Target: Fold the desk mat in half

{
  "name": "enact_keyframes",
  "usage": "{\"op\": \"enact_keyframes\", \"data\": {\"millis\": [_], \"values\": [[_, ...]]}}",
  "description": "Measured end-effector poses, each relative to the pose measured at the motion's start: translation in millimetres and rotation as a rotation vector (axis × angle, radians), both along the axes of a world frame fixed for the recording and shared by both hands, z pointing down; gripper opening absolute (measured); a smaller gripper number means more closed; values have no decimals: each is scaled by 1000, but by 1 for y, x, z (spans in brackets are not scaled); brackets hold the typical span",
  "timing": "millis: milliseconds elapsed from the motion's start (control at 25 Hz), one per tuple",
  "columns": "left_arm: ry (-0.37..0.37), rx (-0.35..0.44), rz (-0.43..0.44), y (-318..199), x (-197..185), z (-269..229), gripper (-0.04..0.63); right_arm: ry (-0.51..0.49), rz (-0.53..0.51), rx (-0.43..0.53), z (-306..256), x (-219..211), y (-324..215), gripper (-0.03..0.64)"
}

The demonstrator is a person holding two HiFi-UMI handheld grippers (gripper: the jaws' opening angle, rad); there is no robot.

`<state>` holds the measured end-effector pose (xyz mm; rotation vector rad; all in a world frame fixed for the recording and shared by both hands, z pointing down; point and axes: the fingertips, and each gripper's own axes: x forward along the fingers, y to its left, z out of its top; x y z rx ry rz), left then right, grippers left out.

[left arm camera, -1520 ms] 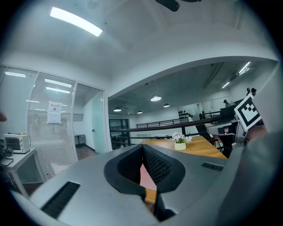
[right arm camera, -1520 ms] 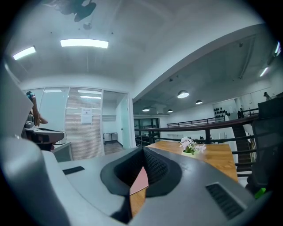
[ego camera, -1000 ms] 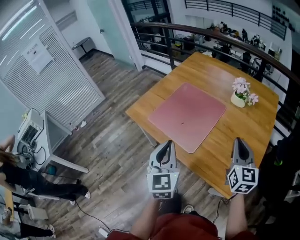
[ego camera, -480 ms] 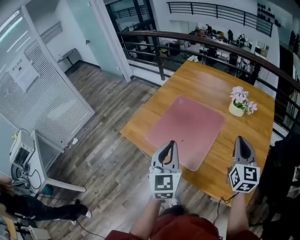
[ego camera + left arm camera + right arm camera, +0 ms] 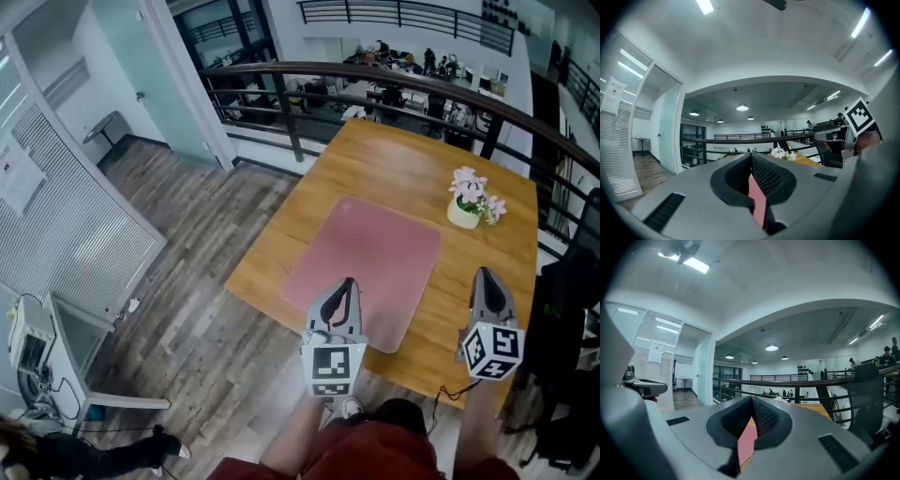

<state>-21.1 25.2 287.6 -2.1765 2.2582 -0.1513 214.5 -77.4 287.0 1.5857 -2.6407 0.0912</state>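
pink desk mat (image 5: 370,262) whole only overhead

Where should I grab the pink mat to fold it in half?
I'd pinch the pink mat at its two near corners, coming from the person's side. It lies flat, and that edge sits by the table rim, away from the flower pot.

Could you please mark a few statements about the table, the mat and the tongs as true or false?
1. The desk mat lies flat and unfolded on the table. True.
2. The flower pot stands on the mat. False: it stands on bare wood beside the mat's far right corner.
3. The left tongs and right tongs are shut and empty. True.
4. The mat is green. False: it is pink.
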Motion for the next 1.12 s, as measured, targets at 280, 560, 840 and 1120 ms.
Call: {"op": "enact_keyframes", "data": {"millis": [280,560,840,1120], "values": [[24,-39,66,-34,16,17,20,24,53,-19,6,17,-25,9],[27,-101,78,-66,37,41,20,48,10,-54,23,20,-67,9],[11,-185,75,-92,52,80,20,138,-119,-95,60,5,-116,9],[16,-290,77,-102,66,121,23,252,-248,-117,105,-15,-153,11]]}}
